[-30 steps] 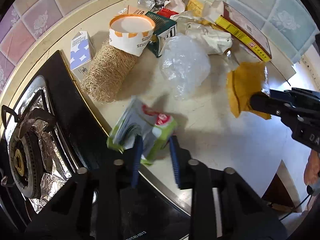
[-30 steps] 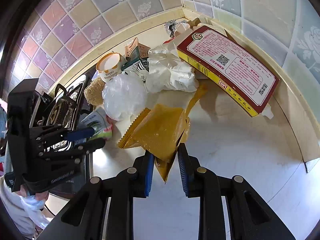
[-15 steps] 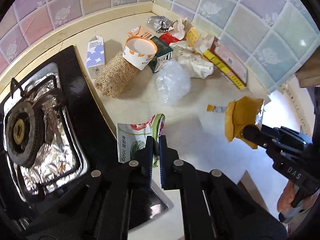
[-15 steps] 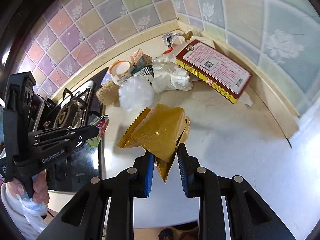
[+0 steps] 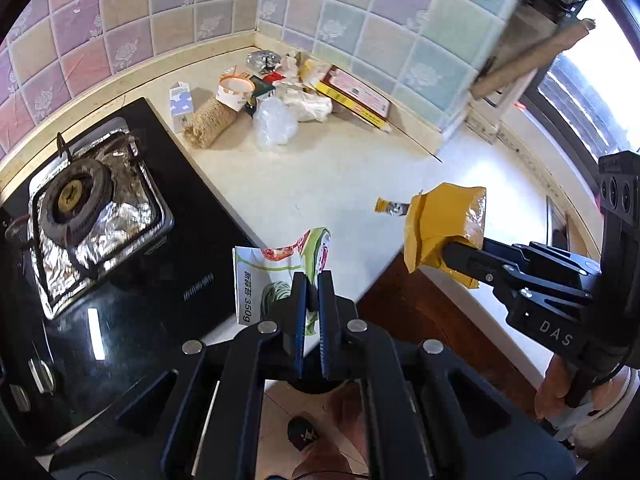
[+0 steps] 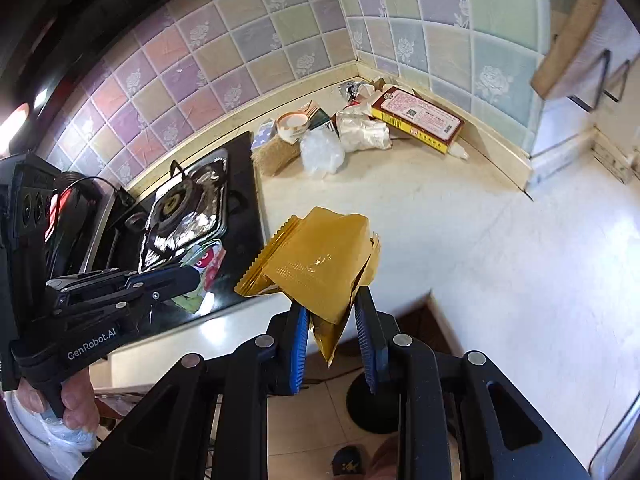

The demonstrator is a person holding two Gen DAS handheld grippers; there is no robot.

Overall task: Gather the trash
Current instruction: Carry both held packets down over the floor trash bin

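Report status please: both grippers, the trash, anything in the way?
Left gripper shut on green-white packet. Right gripper shut on yellow wrapper. More trash piled in counter corner. Nothing in the way.

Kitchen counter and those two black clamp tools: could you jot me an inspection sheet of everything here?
Surface: cream counter, gas stove at its left.
Job's things: green-white wrapper, yellow foil packet, both lifted.
Clutter: trash pile in the corner, including red-yellow box, paper cup, clear plastic bag.
Grippers: left gripper jaws shut on wrapper; right gripper jaws shut on packet.
Cables: nothing seen.
Surroundings: tiled wall.
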